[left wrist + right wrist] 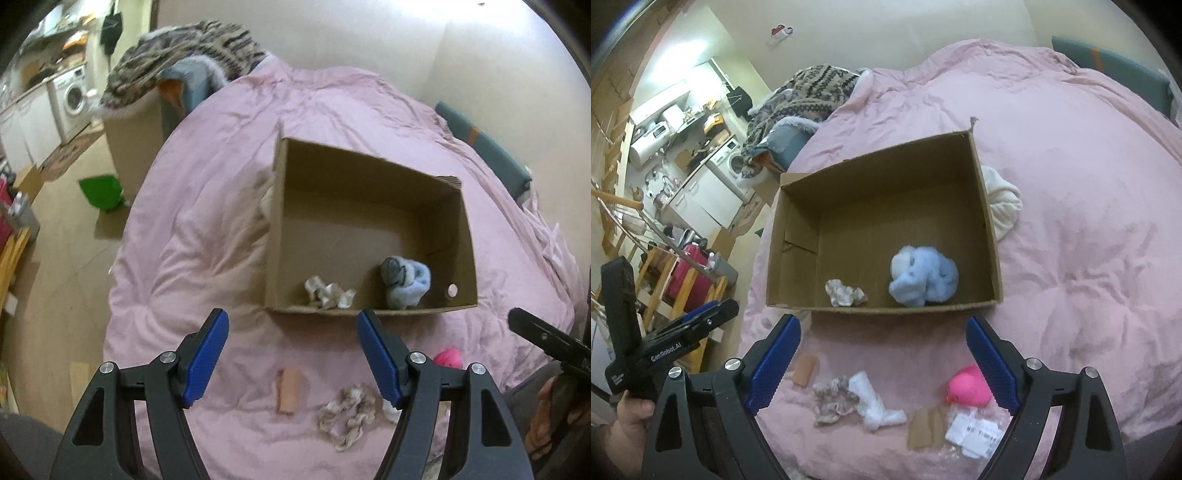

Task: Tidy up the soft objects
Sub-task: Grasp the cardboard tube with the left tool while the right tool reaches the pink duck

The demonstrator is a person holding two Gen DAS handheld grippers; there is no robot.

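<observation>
Right wrist: right gripper point(882, 360) gapes empty before cardboard box point(886, 308) near rim.

Matt cardboard box point(798, 236), fluffy blue plush point(923, 277), wrinkly pink cloth duvet point(1089, 221), glossy pink plastic duck point(969, 386).

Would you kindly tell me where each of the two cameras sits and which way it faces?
Left wrist: rides the left hand-held gripper, facing the cardboard box on the pink duvet; its open blue fingers show.
Right wrist: rides the right hand-held gripper, facing the same box; its fingers and the left hand show.
Shared: box, blue sock bundle, pink toy.
</observation>
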